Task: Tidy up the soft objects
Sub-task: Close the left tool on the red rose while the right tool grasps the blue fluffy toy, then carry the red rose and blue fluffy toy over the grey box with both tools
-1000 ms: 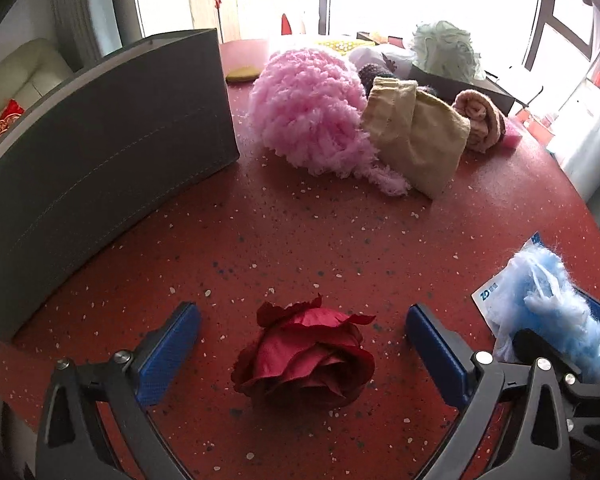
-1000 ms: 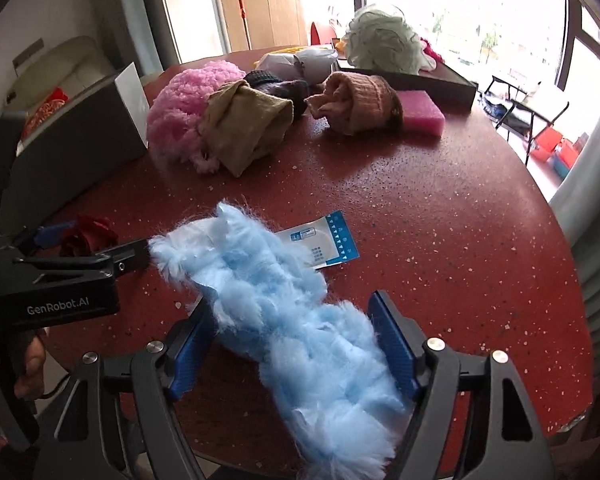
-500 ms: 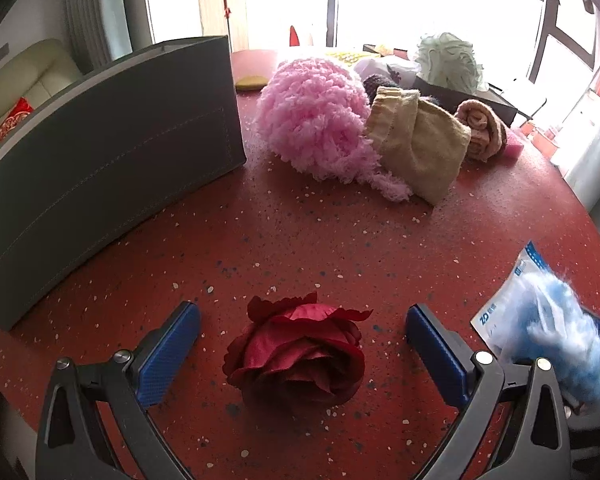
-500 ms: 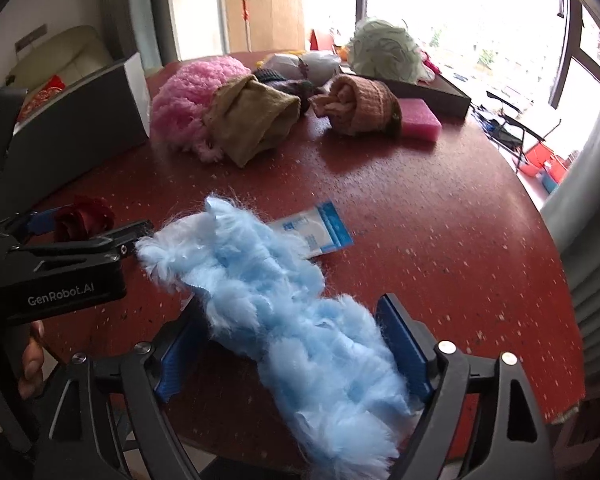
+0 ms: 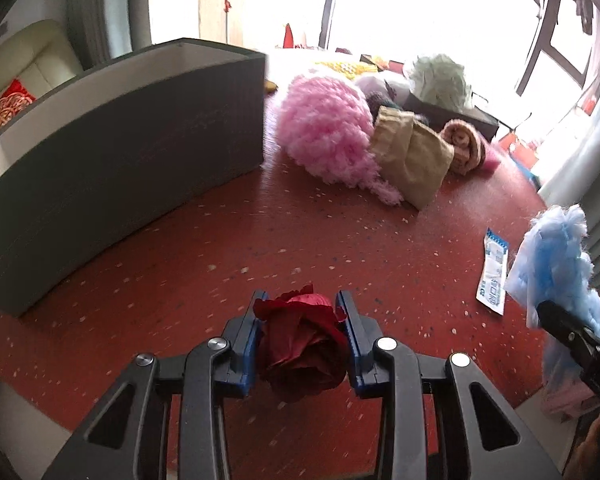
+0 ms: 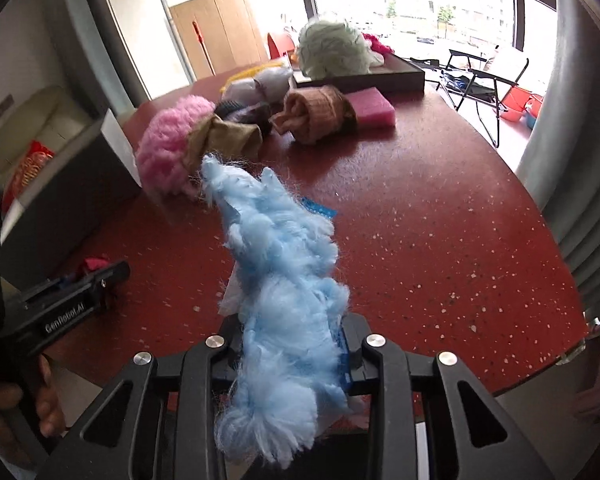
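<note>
Left gripper [image 5: 302, 312]: clenched on rose [image 5: 302, 344], near table [image 5: 220, 240] edge.
Right gripper [image 6: 296, 340]: clamped on blue fluff [image 6: 284, 280], raised.
Both likely bound for grey bin [image 5: 120, 152], far left.

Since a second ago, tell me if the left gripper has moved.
Yes. The left gripper has closed on the rose and lifted toward the grey box, whose open top now shows.

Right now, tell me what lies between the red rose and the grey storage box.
Nothing: in the left wrist view only bare red speckled tabletop separates the red fabric rose, clamped in the left hand-held gripper, from the grey storage box.
</note>
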A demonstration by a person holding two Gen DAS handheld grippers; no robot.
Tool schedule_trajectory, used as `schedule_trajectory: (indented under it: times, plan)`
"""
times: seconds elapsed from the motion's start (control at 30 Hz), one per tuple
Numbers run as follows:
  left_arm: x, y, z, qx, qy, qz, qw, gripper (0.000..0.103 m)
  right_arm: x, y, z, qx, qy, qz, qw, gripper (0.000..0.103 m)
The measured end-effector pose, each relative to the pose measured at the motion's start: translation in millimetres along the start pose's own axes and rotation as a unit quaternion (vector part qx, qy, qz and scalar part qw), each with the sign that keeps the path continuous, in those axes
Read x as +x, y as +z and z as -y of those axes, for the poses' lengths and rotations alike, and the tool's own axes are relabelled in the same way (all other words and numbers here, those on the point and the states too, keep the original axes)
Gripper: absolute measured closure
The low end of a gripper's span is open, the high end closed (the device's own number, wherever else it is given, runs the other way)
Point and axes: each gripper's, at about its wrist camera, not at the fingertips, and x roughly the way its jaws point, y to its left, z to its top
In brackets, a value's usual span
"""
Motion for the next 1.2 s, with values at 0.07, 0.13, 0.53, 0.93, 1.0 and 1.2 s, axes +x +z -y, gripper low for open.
schedule_trajectory:
  times: [0.07,0.13,0.53,0.93,1.0,1.2]
  plan:
    - [-9.6,-4.2,-8.6,-0.010,-0.004,0.010,0.9999,0.067,-4.8,0.4,-1.5,0.004,0.007,0.002,1.000,0.069]
    - [-16.6,-7.5,-16.7,-0.019,-0.006,0.017,0.9997,0.067,-8.8,-0.9,-4.9,0.008,0.012,0.003,1.000,0.069]
    - [-41.3,-37.4,-44.4,-0.024,0.048,0.018,0.9984,0.067,-0.1,-24.3,-45.4,-0.004,0.034,-0.027,0.999,0.068]
    - [-47.0,-56.8,-47.7,-0.003,0.051,0.011,0.9986,0.067,8.5,-42.5,-58.0,-0.005,0.022,-0.050,0.998,0.068]
    - [-49.2,-57.5,-52.1,-0.007,0.052,0.014,0.9985,0.067,9.2,-42.9,-61.6,-0.009,0.018,-0.051,0.998,0.068]
    - [-52.2,-59.2,-66.0,-0.016,0.060,0.015,0.9980,0.067,13.2,-40.9,-72.0,-0.019,0.011,-0.057,0.998,0.068]
